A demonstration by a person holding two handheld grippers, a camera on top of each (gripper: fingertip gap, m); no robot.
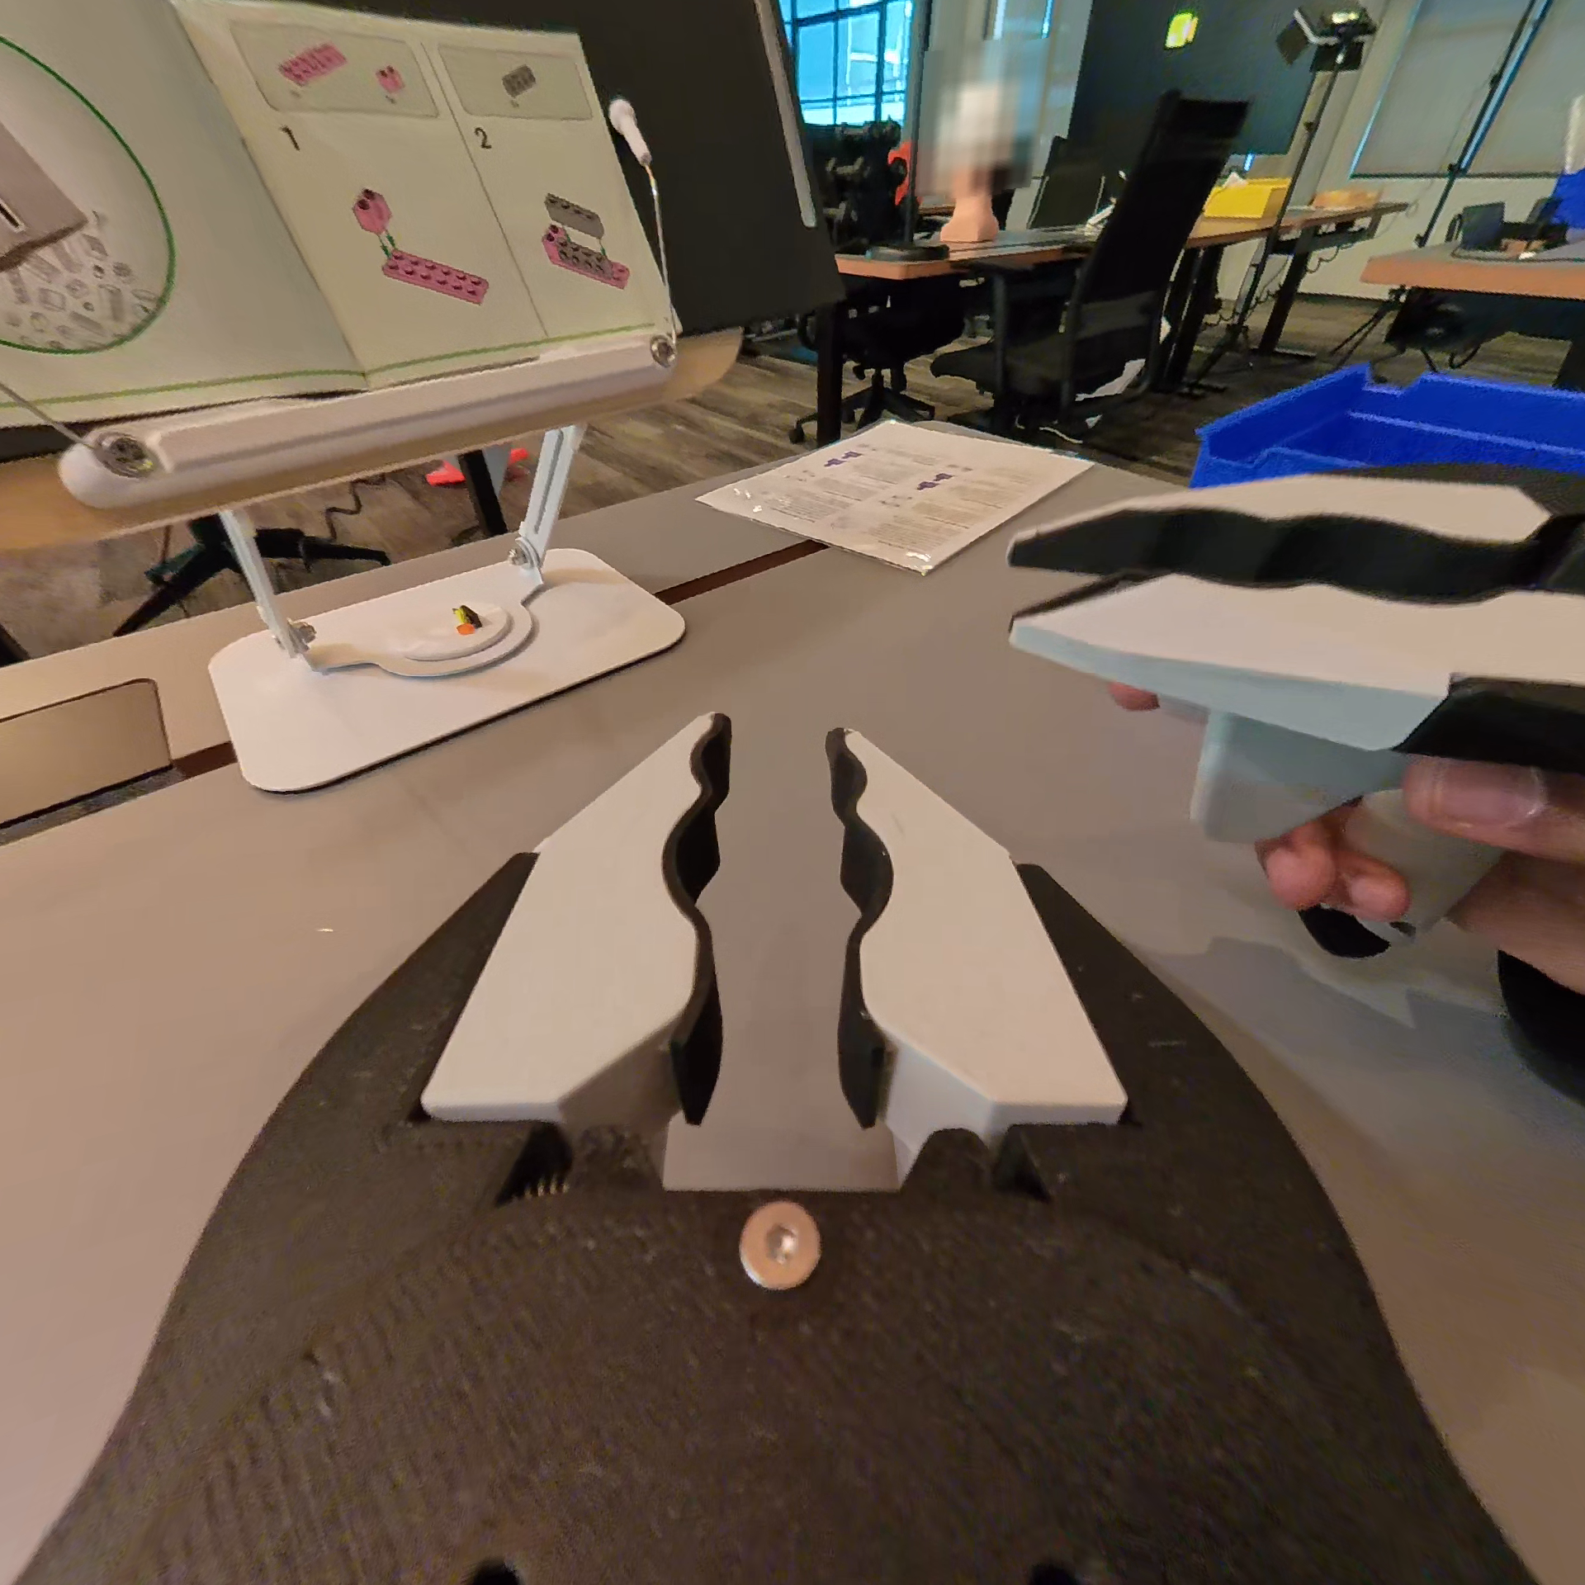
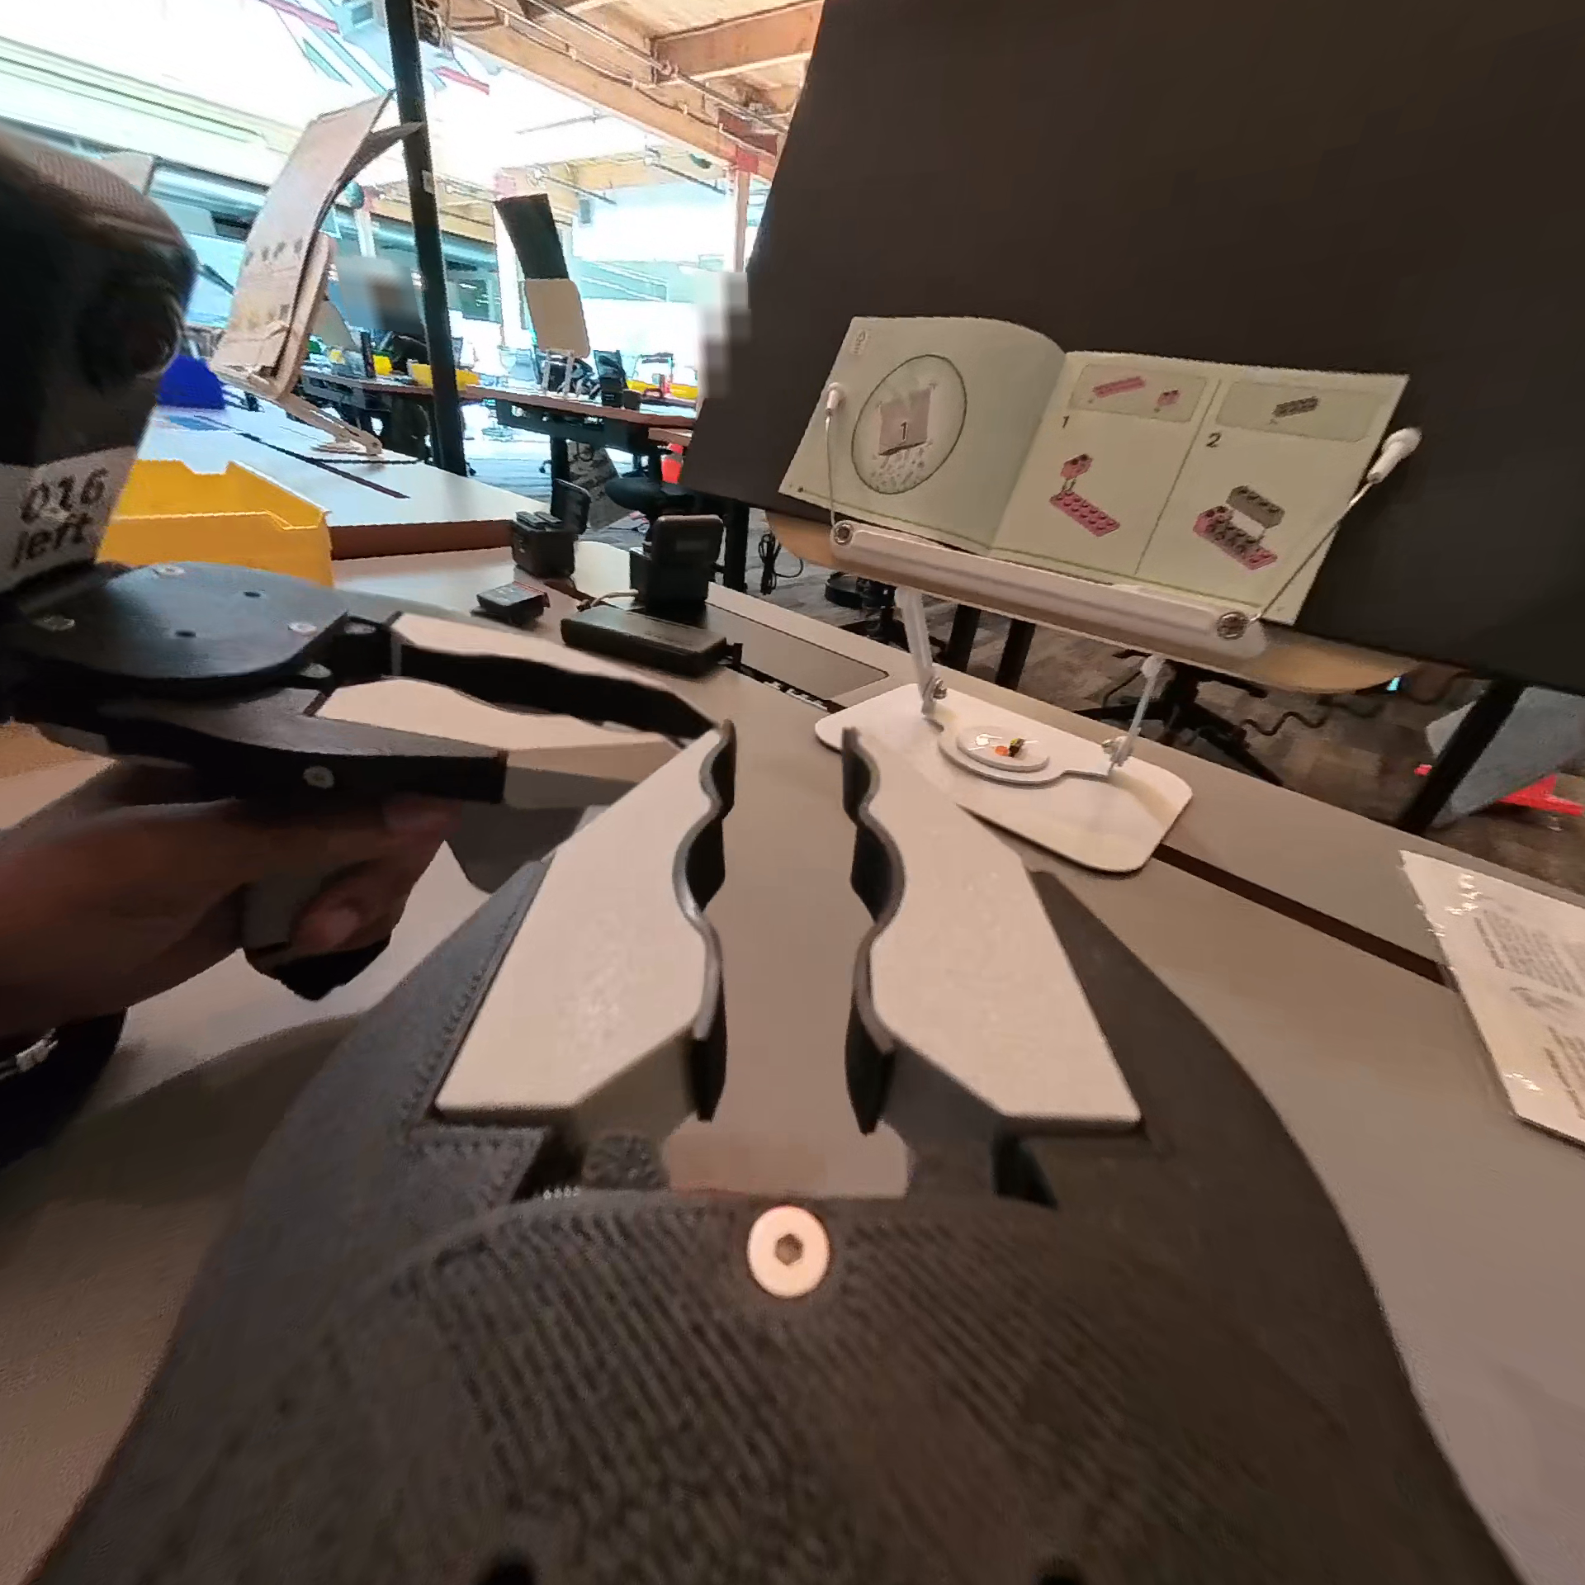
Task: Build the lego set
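Observation:
An open instruction booklet (image 1: 412, 197) with pictures of pink and grey bricks rests on a white book stand (image 1: 446, 652); both also show in the right wrist view, booklet (image 2: 1141, 480) and stand (image 2: 1012, 772). No loose bricks are in view. My left gripper (image 1: 779, 729) is open and empty above the grey table (image 1: 858, 652), pointing toward the stand. My right gripper (image 2: 787, 736) is open and empty too. Each gripper shows in the other's view, held by a hand: the right one (image 1: 1014, 585) at the right, the left one (image 2: 677, 755) at the left.
A printed sheet in a plastic sleeve (image 1: 892, 489) lies on the table behind the grippers. A blue bin (image 1: 1389, 429) stands at the far right. A yellow bin (image 2: 214, 523) and black devices (image 2: 643, 635) sit at the far left. A black board (image 2: 1201, 214) stands behind the booklet. About 6 cm separates my left fingertips from my right.

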